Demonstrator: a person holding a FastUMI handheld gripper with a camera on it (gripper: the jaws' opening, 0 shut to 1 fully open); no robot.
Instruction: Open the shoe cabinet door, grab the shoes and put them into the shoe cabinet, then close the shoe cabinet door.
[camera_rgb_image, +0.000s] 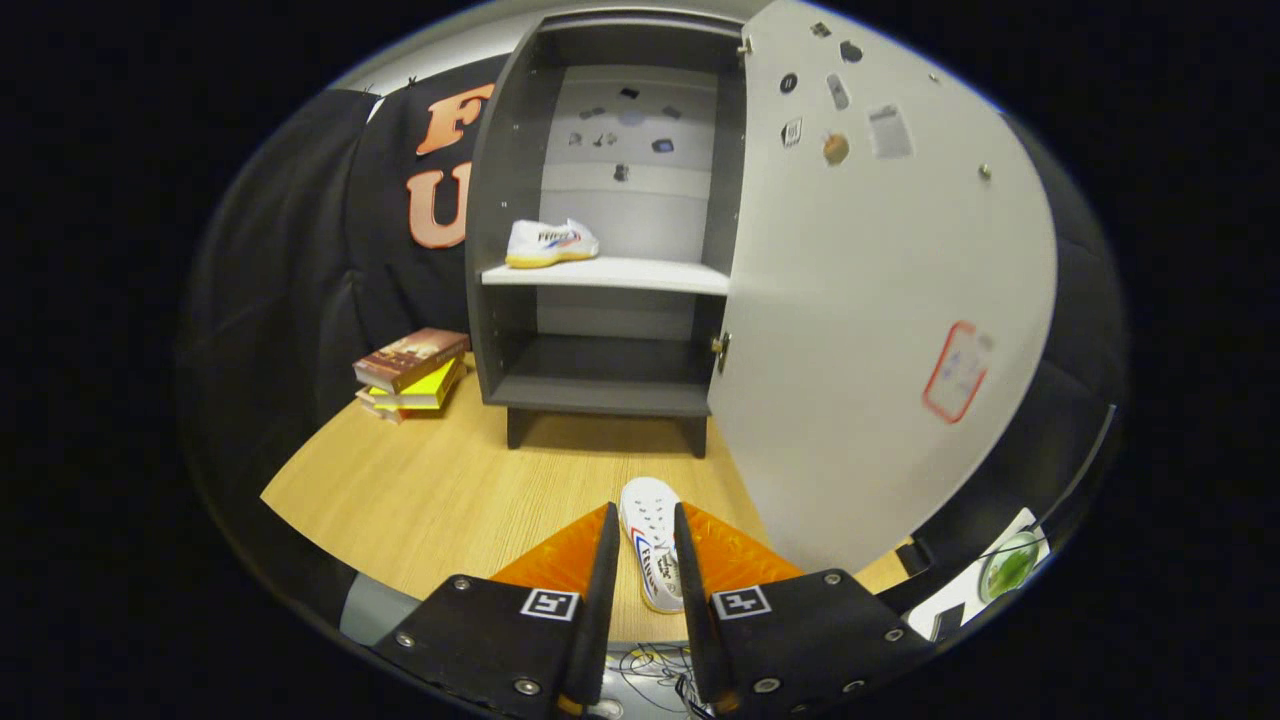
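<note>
White shoe (655, 545) between fingers (603, 570)

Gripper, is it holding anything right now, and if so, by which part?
Yes: the gripper is shut on a white shoe, its two fingers pressing the shoe's sides near the heel end, toe pointing ahead toward the open shoe cabinet.

Setting, as I see it through my rig: a staged recording booth dressed as a household corner. Evidence: black quilted cloth wall (290, 250) behind; light wood-grain tabletop (420, 490); small dark grey shoe cabinet (500, 200), its pale door (880, 330) stuck with assorted stickers; stack of books (412, 372) beside the cabinet.
</note>
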